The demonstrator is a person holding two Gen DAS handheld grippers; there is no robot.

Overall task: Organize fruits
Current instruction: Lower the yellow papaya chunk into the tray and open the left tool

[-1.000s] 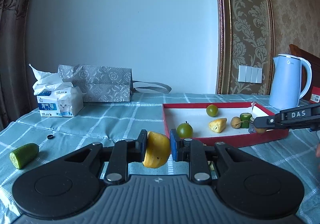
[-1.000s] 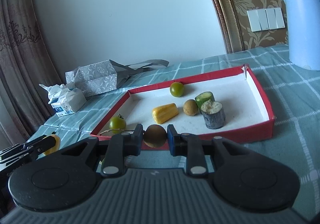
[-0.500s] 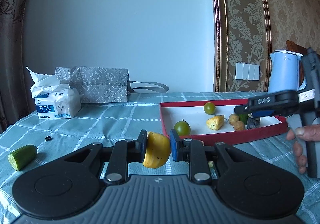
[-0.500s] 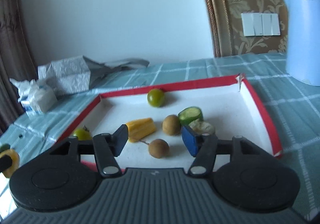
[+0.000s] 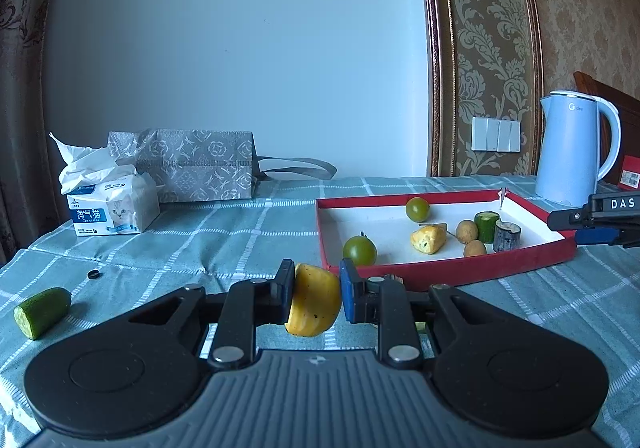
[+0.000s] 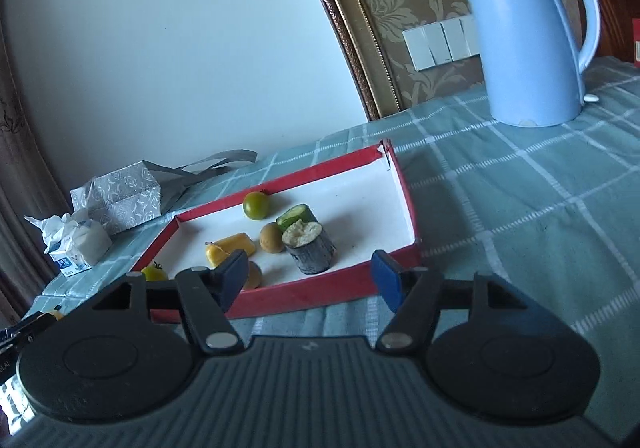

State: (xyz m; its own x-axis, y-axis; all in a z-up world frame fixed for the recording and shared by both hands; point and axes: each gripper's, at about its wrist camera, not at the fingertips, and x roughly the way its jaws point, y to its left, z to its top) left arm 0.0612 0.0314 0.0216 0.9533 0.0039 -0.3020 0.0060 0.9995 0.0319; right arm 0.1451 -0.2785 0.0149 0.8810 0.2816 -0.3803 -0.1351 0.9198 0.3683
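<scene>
Both blue-padded fingers [image 5: 286, 290] of the left gripper [image 5: 314, 294] were clamped on a yellow fruit chunk [image 5: 313, 300], which hung between them above the teal checked tablecloth [image 5: 224, 244]. Jaws of the right gripper [image 6: 310, 280] were opening, with nothing between them; only the near red wall of the tray showed in the gap.

Far beyond the right gripper's right finger stood a pale blue electric kettle [image 6: 524, 35]. Ahead of the left gripper and to the right of its fingers lay the shallow red cardboard tray with a white floor [image 5: 440, 274]. Well beyond the left finger of the left gripper sat a silver patterned gift bag [image 5: 192, 165], and beside it a white tissue pack [image 5: 112, 203].

Inside the tray, just beyond the right gripper's fingers, a dark-skinned sugarcane stub [image 6: 310, 250] stood upright, touching a green cucumber piece [image 6: 295, 216]. Left of these lay a yellow fruit wedge [image 6: 231, 248], a brown longan [image 6: 271, 238] and, farther back, a green round fruit [image 6: 255, 205]. Another longan [image 6: 254, 275] lay partly hidden behind the right gripper's left finger. A second green round fruit [image 5: 360, 251] rested at the tray's near left corner.

Far left of the left gripper's fingers, a cut cucumber end [image 5: 42, 312] lay on the cloth.
</scene>
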